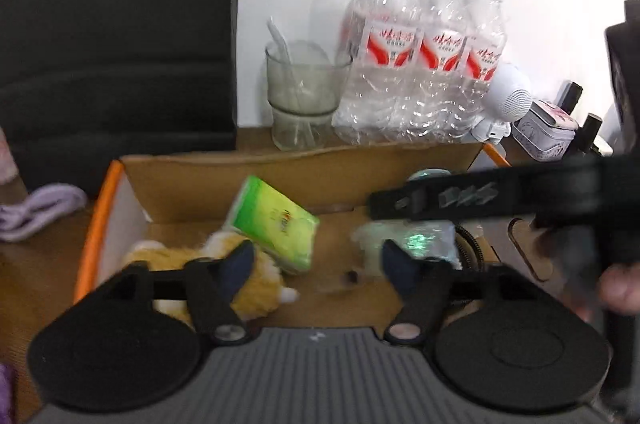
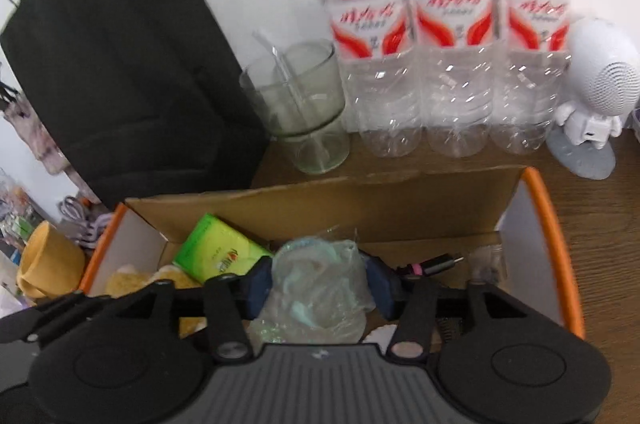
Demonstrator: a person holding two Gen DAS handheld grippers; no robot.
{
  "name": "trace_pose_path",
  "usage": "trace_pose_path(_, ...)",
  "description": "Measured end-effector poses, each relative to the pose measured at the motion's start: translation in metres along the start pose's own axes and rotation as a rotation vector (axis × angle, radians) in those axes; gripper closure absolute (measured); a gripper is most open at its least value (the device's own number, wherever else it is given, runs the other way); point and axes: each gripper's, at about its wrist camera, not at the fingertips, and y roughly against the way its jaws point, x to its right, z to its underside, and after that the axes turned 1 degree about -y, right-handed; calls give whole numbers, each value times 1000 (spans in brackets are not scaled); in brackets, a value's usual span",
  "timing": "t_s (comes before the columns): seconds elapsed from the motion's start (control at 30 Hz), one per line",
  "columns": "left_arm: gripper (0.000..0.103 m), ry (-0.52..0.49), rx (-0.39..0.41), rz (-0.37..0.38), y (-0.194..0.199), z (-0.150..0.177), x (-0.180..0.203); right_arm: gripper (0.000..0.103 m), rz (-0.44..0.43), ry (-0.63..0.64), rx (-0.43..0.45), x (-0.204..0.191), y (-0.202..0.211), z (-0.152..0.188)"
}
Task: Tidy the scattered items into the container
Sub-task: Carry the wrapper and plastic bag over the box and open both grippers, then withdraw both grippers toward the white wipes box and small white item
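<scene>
Above the cardboard box (image 2: 320,208), the left tool (image 1: 316,256) is spread empty over the green tissue pack (image 1: 276,224), while the right tool (image 2: 318,288) is spread around the clear plastic bag (image 2: 316,296).

Green pack (image 1: 276,224); yellow plush (image 1: 256,288); orange-rimmed box (image 2: 556,236).

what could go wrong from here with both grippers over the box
1. The clear plastic bag sits between the right gripper pads; whether they press it is unclear, and it might cling and lift out on withdrawal.
2. The green packet leans tilted on the plush toy beside the open left gripper; a nudge could topple it.
3. The two grippers are close over the cardboard box and could collide.
</scene>
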Motion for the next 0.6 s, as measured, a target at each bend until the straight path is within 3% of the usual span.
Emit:
trace_pose_path(0.07,20,-29,17,-38,6,2,-1,27,24,14,14,5,18,1)
trace_pose_path(0.3,17,90,-30,-79,47,1,-22,27,89,52,-27,15,71,19)
trace_pose_path(0.4,2,90,-48,-83,71,2,-20,26,99,56,-27,12,100,27)
trace_pose_path(0.6,0,64,-64,-126,115,20,-14,22,105,54,19,1,157,46)
